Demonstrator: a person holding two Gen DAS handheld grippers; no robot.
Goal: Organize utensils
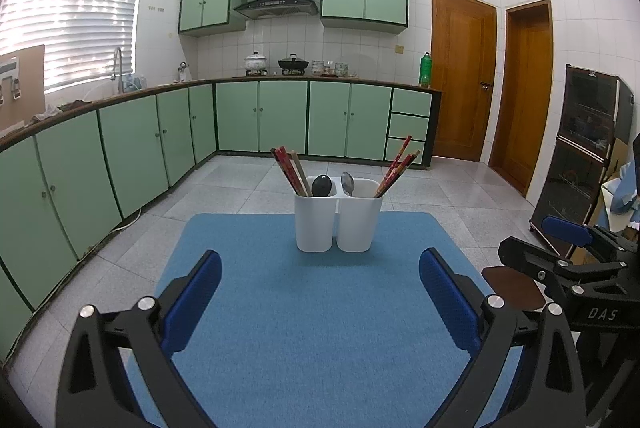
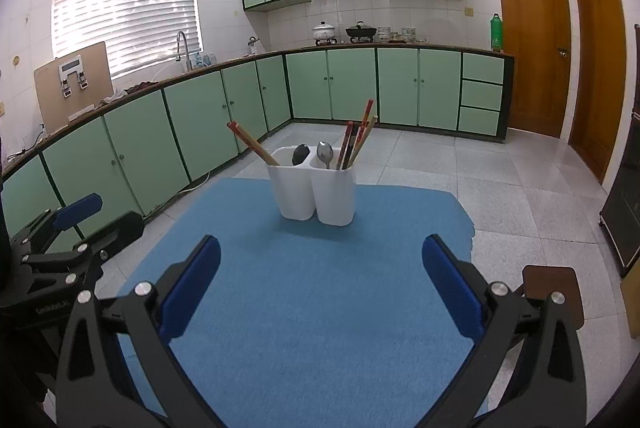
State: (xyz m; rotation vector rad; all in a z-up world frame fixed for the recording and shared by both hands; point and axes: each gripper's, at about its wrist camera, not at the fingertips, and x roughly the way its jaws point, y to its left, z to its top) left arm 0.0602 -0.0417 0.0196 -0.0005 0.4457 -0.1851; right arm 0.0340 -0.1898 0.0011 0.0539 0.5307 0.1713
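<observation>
A white two-compartment utensil holder (image 1: 338, 220) (image 2: 316, 190) stands at the far side of a blue mat (image 1: 320, 308) (image 2: 312, 288). Its left compartment holds red and wooden chopsticks (image 1: 290, 170) (image 2: 252, 143) and a black spoon (image 1: 321, 185) (image 2: 300, 154). Its right compartment holds a metal spoon (image 1: 347, 183) (image 2: 325, 153) and more chopsticks (image 1: 398, 166) (image 2: 358, 136). My left gripper (image 1: 320, 284) is open and empty over the near mat. My right gripper (image 2: 320, 276) is open and empty beside it, also showing in the left wrist view (image 1: 568, 232).
Green kitchen cabinets (image 1: 120, 156) run along the left and back walls. Wooden doors (image 1: 464, 72) stand at the back right. A dark glass-front cabinet (image 1: 580, 156) is on the right. A brown stool (image 2: 554, 292) sits by the mat's right edge. The floor is tiled.
</observation>
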